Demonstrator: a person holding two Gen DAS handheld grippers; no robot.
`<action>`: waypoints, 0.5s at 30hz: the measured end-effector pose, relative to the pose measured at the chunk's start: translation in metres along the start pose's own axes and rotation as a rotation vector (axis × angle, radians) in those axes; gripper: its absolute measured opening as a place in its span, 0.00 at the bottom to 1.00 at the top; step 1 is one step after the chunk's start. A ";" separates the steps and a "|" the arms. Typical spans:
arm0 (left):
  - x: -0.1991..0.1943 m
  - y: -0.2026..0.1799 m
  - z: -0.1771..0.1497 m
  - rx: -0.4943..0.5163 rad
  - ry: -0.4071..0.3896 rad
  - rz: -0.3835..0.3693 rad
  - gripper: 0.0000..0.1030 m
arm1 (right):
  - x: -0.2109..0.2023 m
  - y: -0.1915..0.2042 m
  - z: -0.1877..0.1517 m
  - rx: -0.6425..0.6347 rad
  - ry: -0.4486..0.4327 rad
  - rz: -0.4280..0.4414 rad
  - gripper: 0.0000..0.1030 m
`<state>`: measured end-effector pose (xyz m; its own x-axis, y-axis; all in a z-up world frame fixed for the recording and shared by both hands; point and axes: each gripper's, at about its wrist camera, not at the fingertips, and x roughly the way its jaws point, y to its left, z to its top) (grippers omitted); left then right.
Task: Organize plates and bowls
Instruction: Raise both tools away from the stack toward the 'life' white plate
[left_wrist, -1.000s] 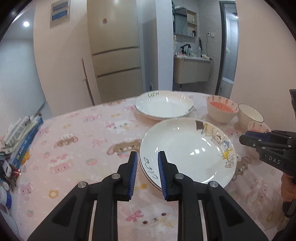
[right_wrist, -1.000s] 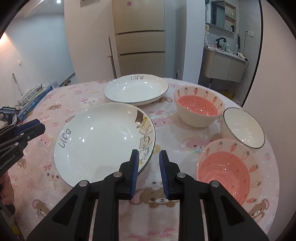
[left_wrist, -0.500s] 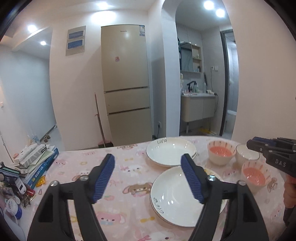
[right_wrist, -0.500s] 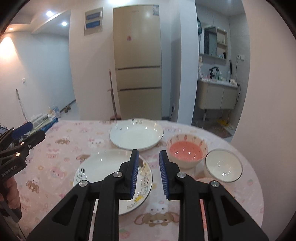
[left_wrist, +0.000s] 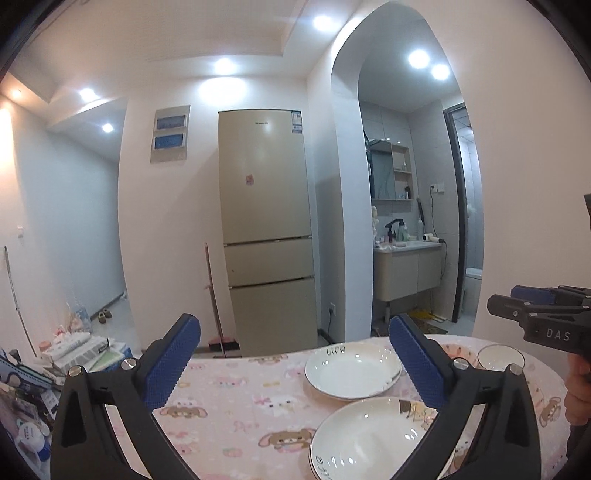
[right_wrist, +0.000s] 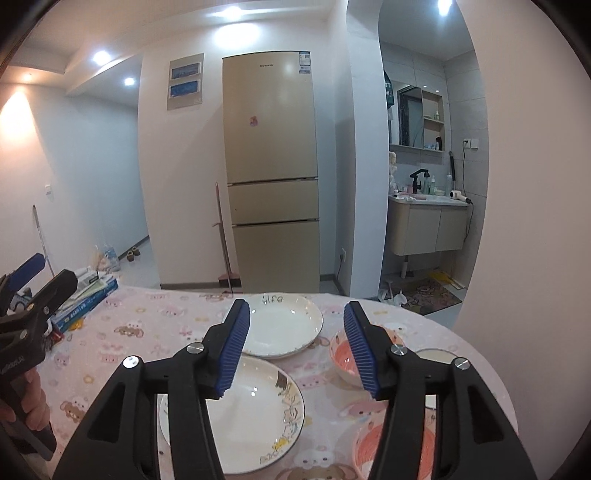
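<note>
Both grippers held up over the bench (right_wrist: 155, 325), pointing across the room, nothing in either. Left gripper (left_wrist: 295, 365): jaws spread wide, blue pads well apart, empty. Right gripper (right_wrist: 295, 350): jaws also apart, empty, gap somewhat narrower than the left's. Bench has a pink cartoon-print cloth. Near plate (right_wrist: 255, 413), white w/ cartoon figure on its right rim, sits flat, closest to the grippers; in the left wrist view it lies low betw. the left jaws (left_wrist: 365, 439). Far plate (right_wrist: 284, 325), white w/ lettering on its far rim, sits just behind it, close but whether rims touch — cannot tell; left wrist view shows it too (left_wrist: 351, 369). To the right of the plates: pink-inside bowl (right_wrist: 345, 360), partly hidden by the right pad; white bowl (right_wrist: 436, 356) beyond it near the bench edge, mostly hidden; second pink-inside bowl (right_wrist: 369, 450) nearest, low right, partly behind the gripper body. All bowls upright, separate, not stacked. Stack of books/boxes (right_wrist: 86, 295) on the bench's left edge. Beige fridge (right_wrist: 271, 173) against the far wall, broom (right_wrist: 223, 243) leaning beside it, washbasin cabinet (right_wrist: 428, 227) through the arch at right.
</note>
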<state>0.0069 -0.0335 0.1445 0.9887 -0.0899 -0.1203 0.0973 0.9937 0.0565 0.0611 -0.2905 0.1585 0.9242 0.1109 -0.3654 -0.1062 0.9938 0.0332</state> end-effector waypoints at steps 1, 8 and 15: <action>0.002 0.001 0.004 -0.003 -0.004 -0.001 1.00 | 0.002 0.000 0.006 0.010 -0.009 -0.002 0.51; 0.026 0.012 0.032 -0.067 -0.036 -0.010 1.00 | 0.024 -0.010 0.051 0.142 -0.056 -0.029 0.51; 0.078 0.020 0.044 -0.124 0.002 -0.032 1.00 | 0.055 -0.018 0.076 0.240 -0.090 -0.072 0.51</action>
<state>0.0915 -0.0241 0.1803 0.9850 -0.1218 -0.1218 0.1138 0.9910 -0.0705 0.1415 -0.3022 0.2089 0.9564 0.0290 -0.2906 0.0416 0.9713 0.2340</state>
